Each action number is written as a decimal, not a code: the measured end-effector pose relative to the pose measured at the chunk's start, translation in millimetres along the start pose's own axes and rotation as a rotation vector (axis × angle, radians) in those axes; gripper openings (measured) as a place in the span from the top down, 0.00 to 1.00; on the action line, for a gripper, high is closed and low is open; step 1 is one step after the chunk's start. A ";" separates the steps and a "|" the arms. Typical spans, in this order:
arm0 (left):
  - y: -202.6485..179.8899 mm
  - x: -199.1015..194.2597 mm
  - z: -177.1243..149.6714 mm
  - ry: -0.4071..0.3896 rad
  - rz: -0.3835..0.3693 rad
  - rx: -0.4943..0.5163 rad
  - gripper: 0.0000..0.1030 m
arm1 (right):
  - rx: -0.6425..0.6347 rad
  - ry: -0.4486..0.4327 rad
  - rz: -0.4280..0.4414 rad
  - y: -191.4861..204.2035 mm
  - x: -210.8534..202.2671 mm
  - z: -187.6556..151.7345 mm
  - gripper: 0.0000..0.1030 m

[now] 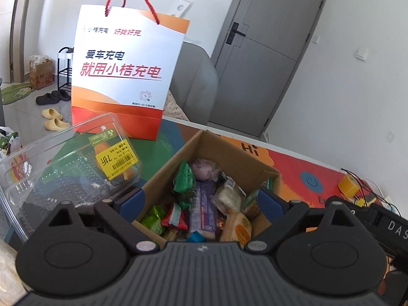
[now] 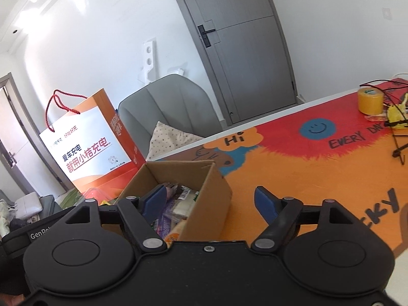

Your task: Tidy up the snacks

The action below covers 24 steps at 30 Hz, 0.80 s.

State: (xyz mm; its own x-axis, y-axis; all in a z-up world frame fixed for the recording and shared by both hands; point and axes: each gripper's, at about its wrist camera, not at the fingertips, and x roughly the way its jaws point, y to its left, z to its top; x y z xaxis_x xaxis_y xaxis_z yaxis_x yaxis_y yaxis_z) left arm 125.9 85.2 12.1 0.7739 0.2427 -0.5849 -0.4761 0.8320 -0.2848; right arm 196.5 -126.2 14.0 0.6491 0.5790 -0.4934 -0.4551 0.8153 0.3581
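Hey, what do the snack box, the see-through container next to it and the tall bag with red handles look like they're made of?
Snack box: brown corrugated cardboard, matte, with raw-cut flaps. See-through container: thin clear plastic, glossy, ribbed, carrying a yellow price sticker. Tall bag: apparently coated paper with a slight sheen and crisp folds; its handles look like twisted red cord.

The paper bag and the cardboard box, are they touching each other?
Apart. The left wrist view shows a strip of table mat between the paper bag and the far corner of the cardboard box.
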 end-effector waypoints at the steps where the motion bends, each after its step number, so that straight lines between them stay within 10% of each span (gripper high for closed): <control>1: -1.7 -1.7 -0.9 0.004 -0.002 0.010 0.08 | 0.001 -0.003 -0.005 -1.7 -4.0 -0.5 0.23; 24: -17.9 -79.8 -34.8 0.032 -0.102 0.242 0.02 | -0.041 -0.069 -0.038 -15.9 -103.9 -21.0 0.00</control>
State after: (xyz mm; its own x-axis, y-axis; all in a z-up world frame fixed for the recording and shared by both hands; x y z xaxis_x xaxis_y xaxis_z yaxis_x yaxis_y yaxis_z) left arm 58.1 33.6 37.4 0.7973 0.1385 -0.5875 -0.2794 0.9475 -0.1558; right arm 123.6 -199.1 42.9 0.7063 0.5468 -0.4495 -0.4529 0.8371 0.3068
